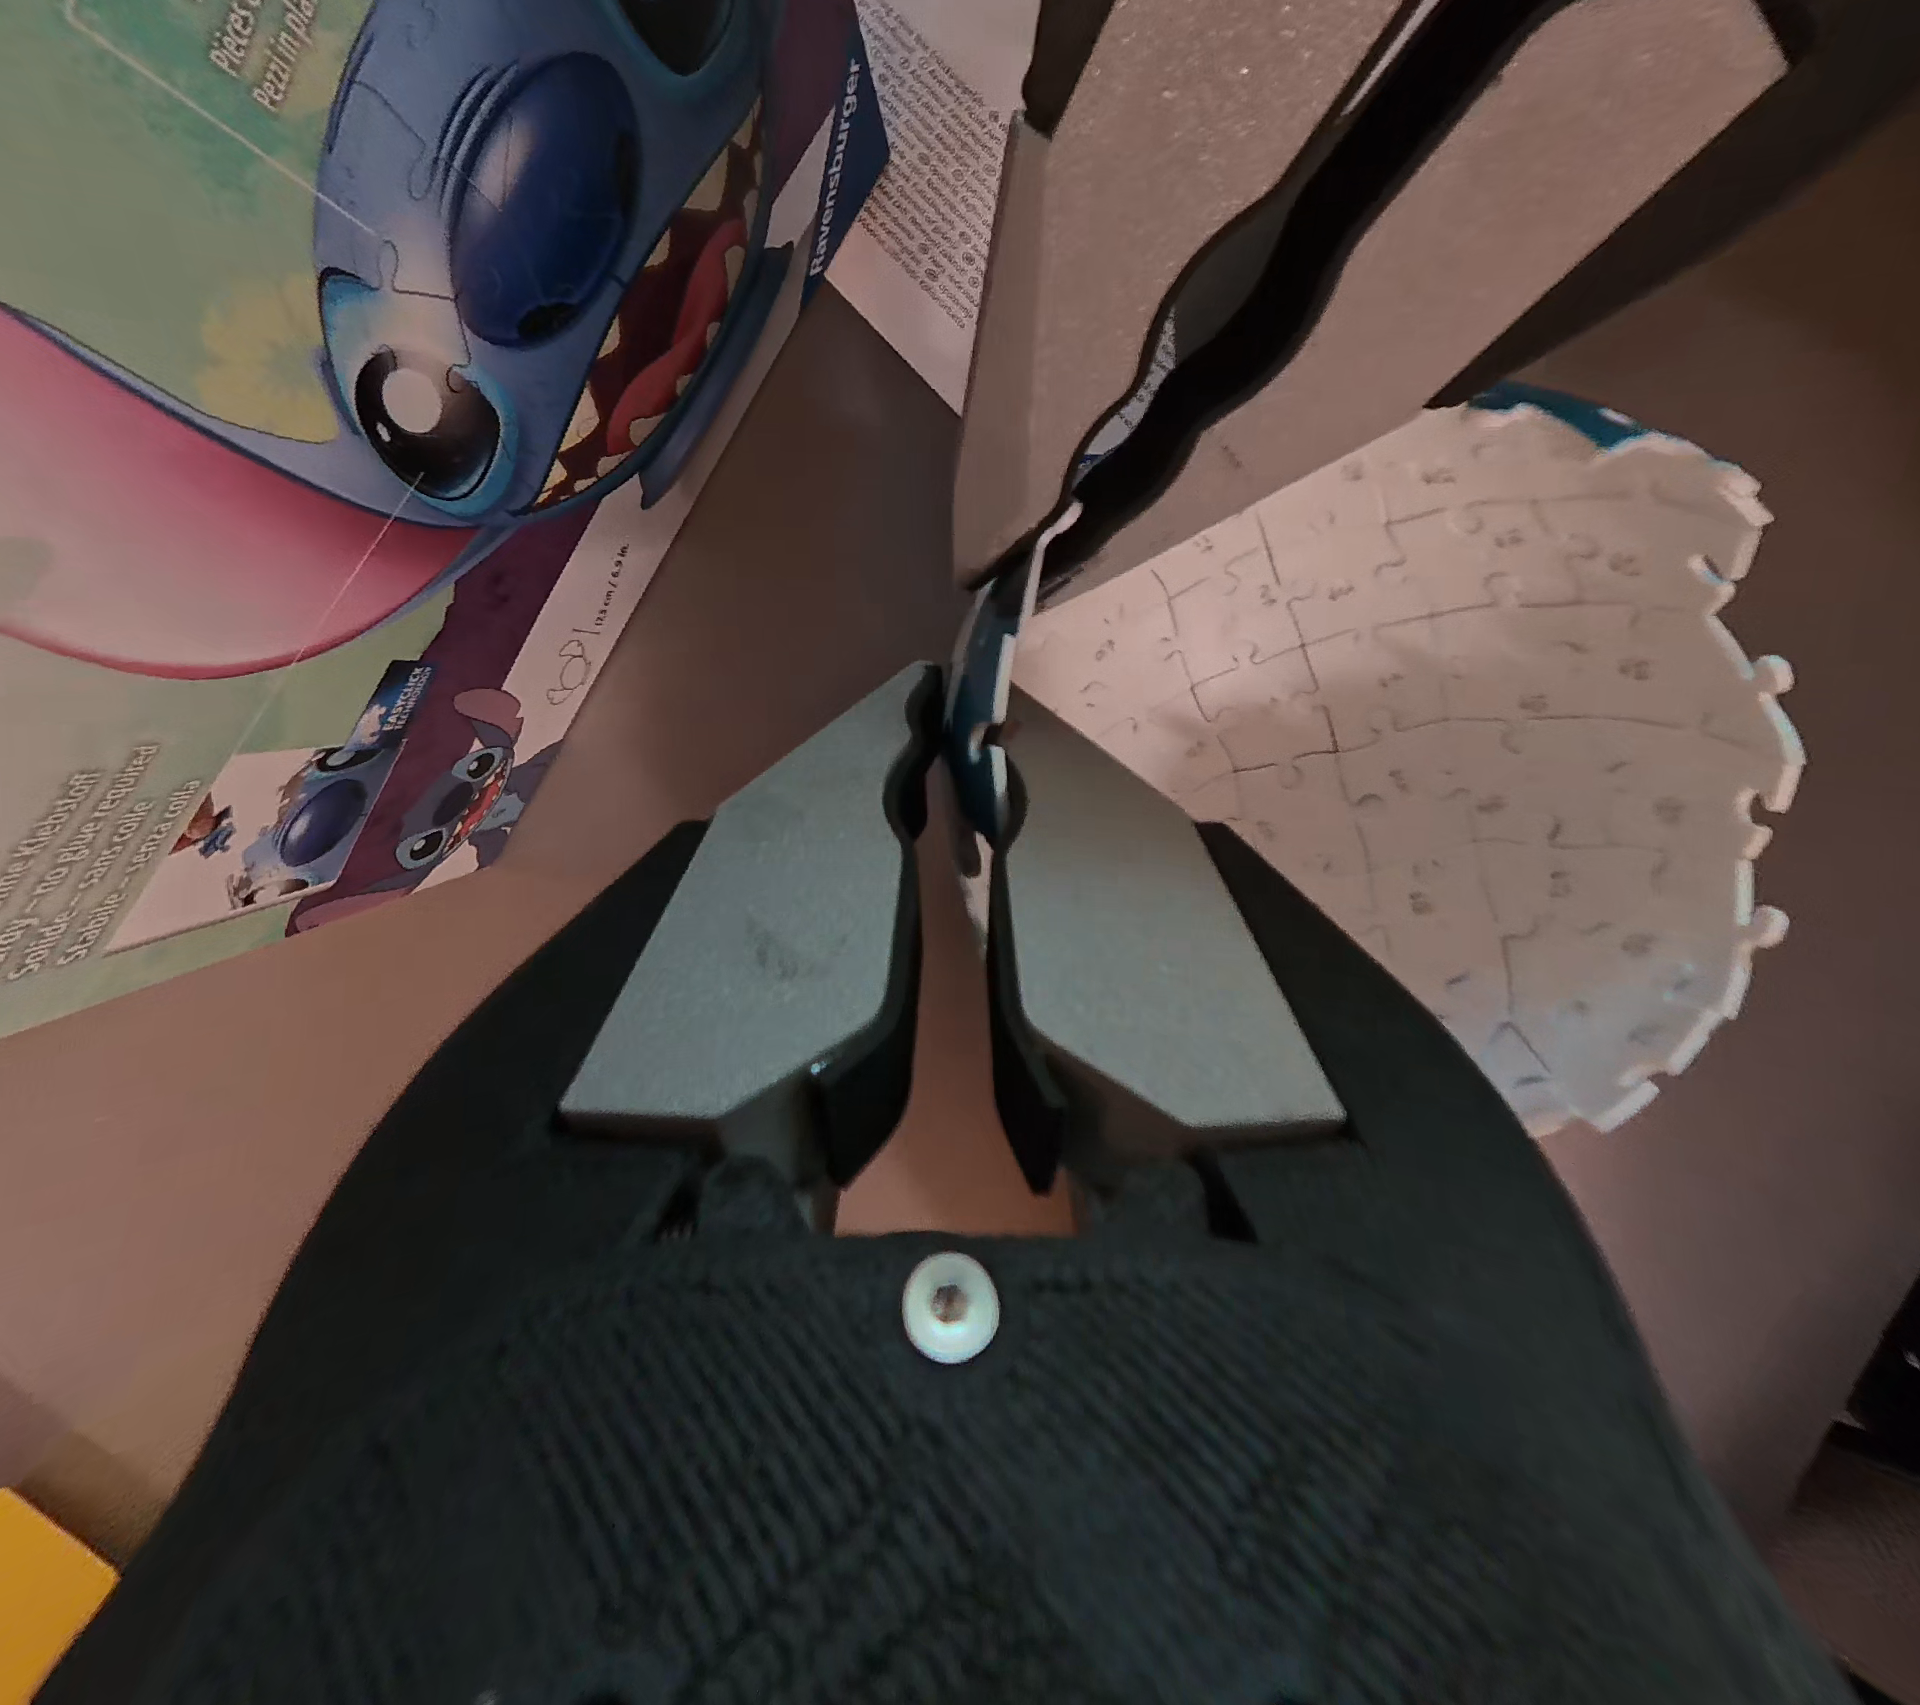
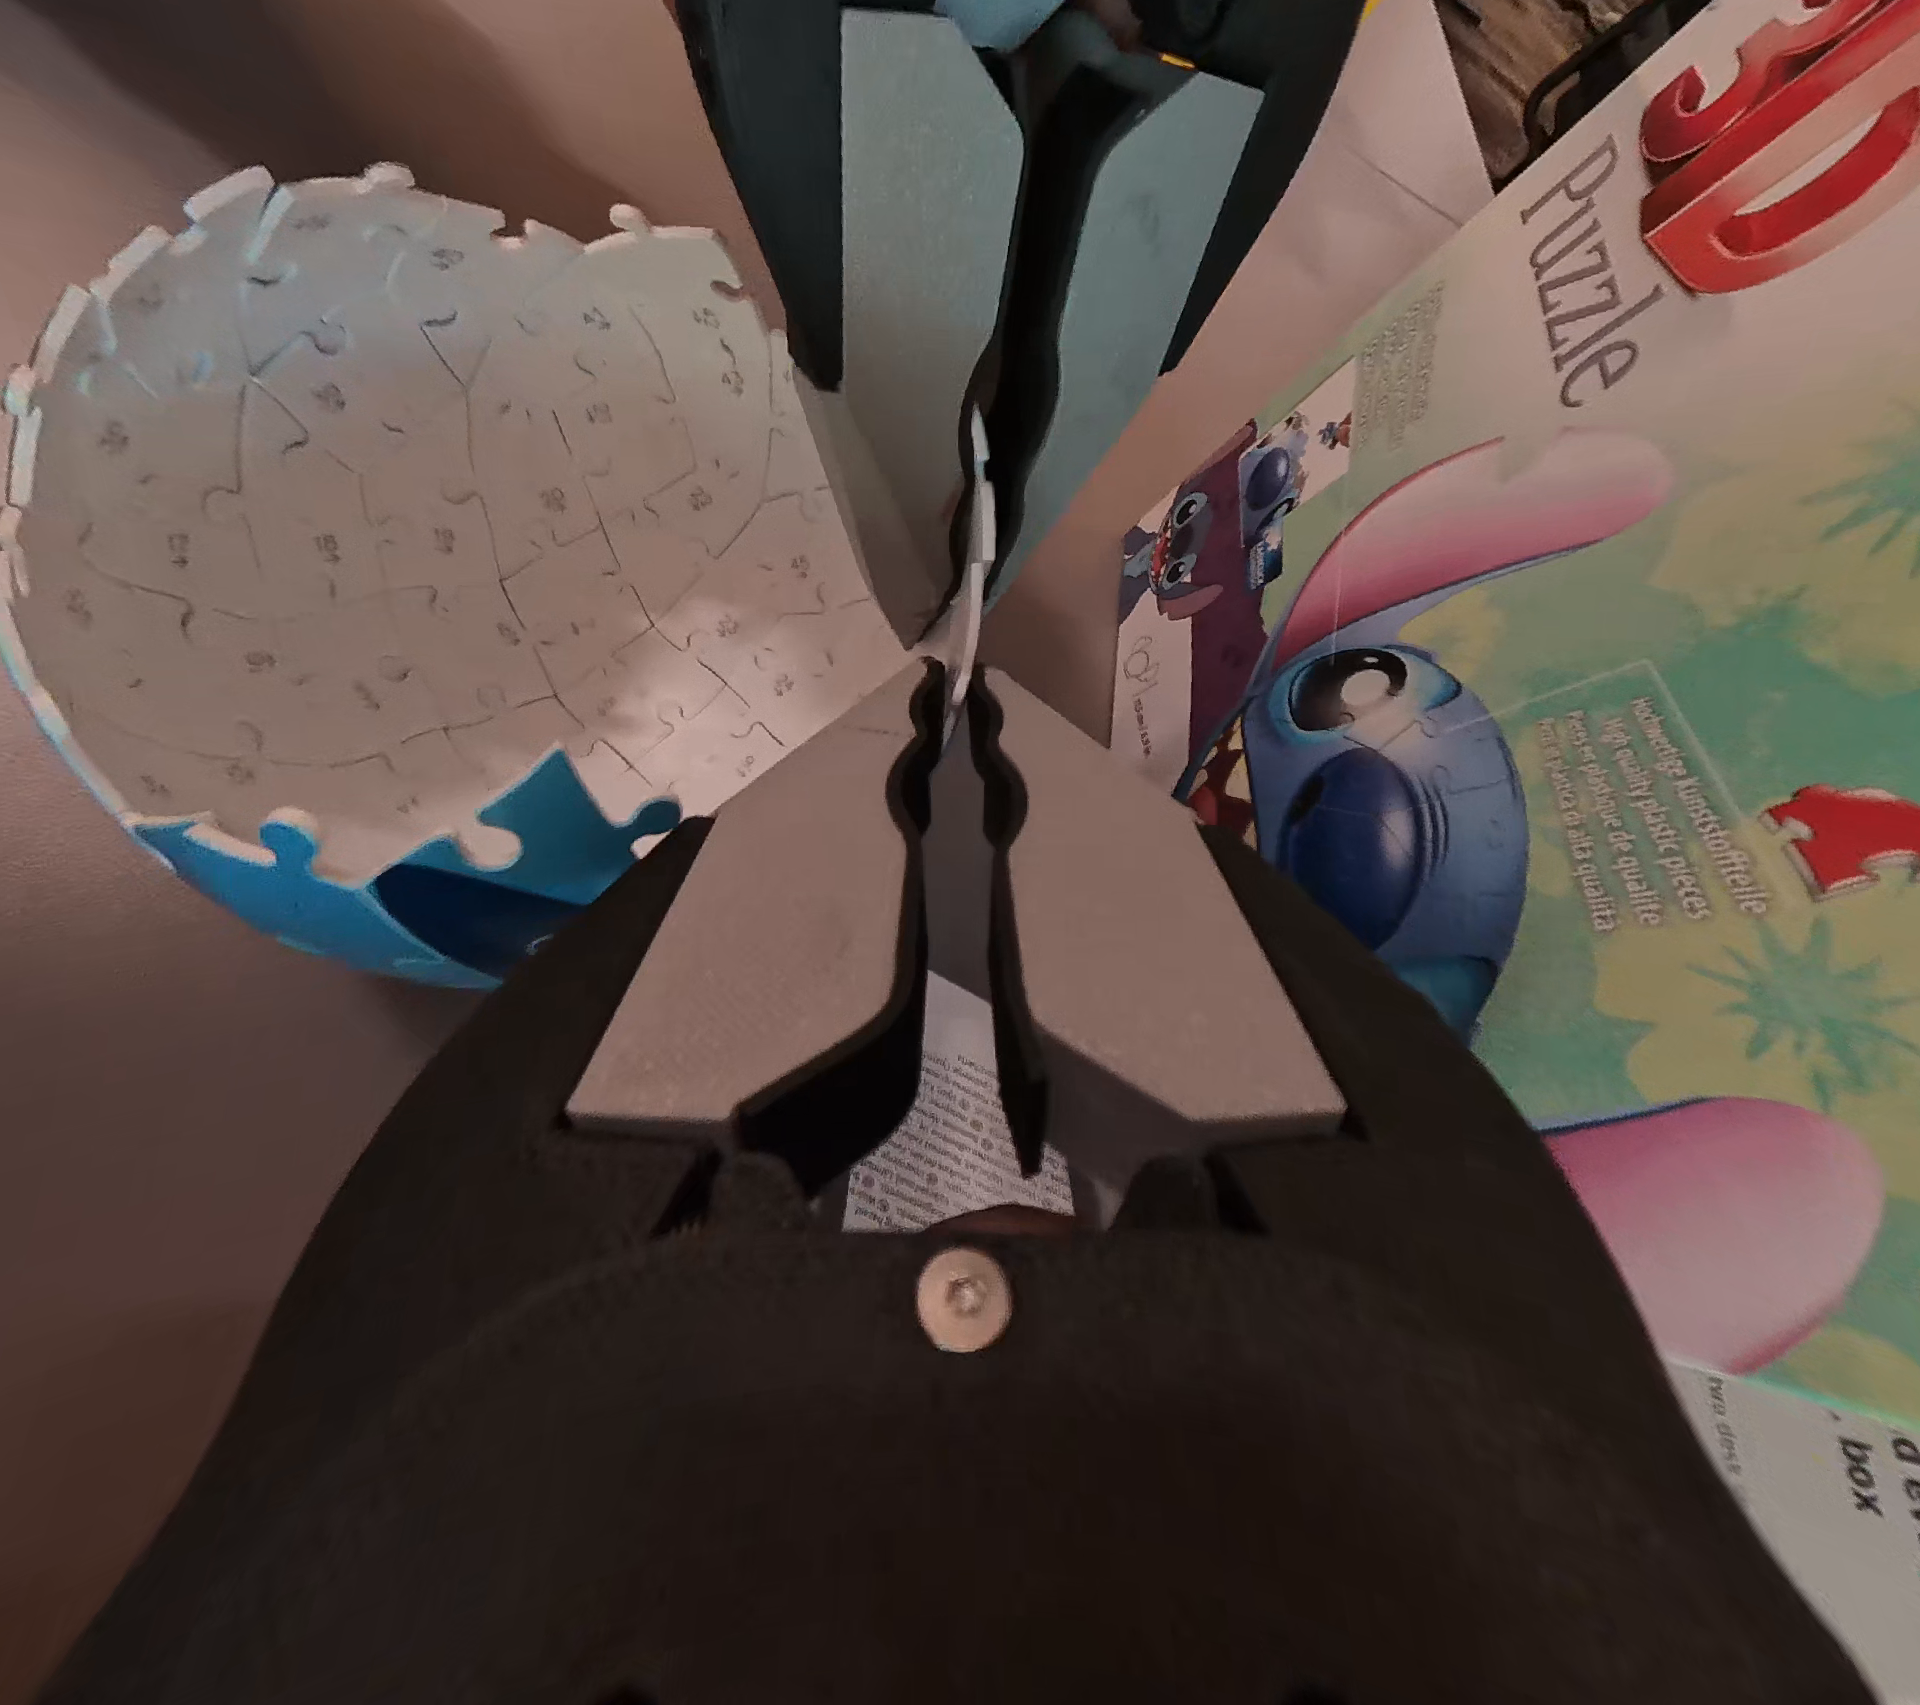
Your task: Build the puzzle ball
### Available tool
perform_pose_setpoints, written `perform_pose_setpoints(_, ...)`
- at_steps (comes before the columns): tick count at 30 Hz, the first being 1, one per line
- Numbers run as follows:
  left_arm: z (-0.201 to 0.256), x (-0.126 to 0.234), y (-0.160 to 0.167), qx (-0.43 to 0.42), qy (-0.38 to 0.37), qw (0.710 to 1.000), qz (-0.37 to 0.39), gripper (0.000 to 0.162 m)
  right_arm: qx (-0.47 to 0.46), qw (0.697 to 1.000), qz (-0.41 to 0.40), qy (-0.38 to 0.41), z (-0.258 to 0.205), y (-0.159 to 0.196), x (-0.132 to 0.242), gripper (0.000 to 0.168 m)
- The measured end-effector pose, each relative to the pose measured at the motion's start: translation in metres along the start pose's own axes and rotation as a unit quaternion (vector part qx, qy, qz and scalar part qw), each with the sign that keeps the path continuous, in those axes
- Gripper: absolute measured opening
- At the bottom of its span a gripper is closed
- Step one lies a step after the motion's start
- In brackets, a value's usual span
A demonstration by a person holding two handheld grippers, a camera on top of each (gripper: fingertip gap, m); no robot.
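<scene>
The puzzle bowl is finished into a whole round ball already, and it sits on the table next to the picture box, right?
Not quite. The puzzle bowl is only a half-built shell, open with a jagged rim, as the right wrist view shows. It does sit on the table near the picture box.

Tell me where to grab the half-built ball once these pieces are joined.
Best guess: pinch the half-built ball's jagged rim on its open upper side, one finger inside the white hollow, one on the blue outside. It lies on the table as a thin open bowl, so the wall is likely the only part narrow enough. Both grippers, left and right, are shut on pieces.
</scene>
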State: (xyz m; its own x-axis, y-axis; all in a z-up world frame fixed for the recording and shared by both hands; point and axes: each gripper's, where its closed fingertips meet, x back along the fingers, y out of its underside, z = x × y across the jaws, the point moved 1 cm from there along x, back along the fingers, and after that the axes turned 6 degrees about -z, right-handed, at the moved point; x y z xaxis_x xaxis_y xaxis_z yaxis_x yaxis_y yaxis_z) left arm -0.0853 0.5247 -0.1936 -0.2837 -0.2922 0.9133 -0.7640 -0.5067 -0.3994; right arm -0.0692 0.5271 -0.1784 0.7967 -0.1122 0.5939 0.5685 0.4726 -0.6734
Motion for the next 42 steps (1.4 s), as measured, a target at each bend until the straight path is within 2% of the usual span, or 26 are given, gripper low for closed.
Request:
perform_pose_setpoints(14, 0.002, 0.001, -0.001, -0.003, 0.012, 1.0, 0.009, 0.004, 0.038, 0.999, 0.0, 0.021, 0.0, -0.001, 0.0, 0.002)
perform_pose_setpoints(17, 0.006, 0.001, -0.009, -0.006, 0.016, 0.999, 0.028, 0.01, 0.03, 0.999, 0.012, 0.014, 0.001, -0.004, 0.001, 0.001)
perform_pose_setpoints(24, 0.004, -0.001, -0.005, -0.025, -0.009, 1.0, 0.008, 0.004, 0.005, 1.0, 0.017, -0.014, -0.002, -0.003, 0.0, 0.001)
perform_pose_setpoints(36, 0.005, 0.0, 0.001, -0.017, 0.011, 1.0, 0.0, 0.007, -0.036, 0.998, 0.03, -0.036, -0.003, -0.002, -0.003, 0.001)
perform_pose_setpoints(42, 0.002, -0.004, 0.003, -0.028, -0.008, 0.999, -0.013, 0.002, -0.042, 0.998, 0.027, -0.043, -0.004, 0.001, -0.004, 0.001)
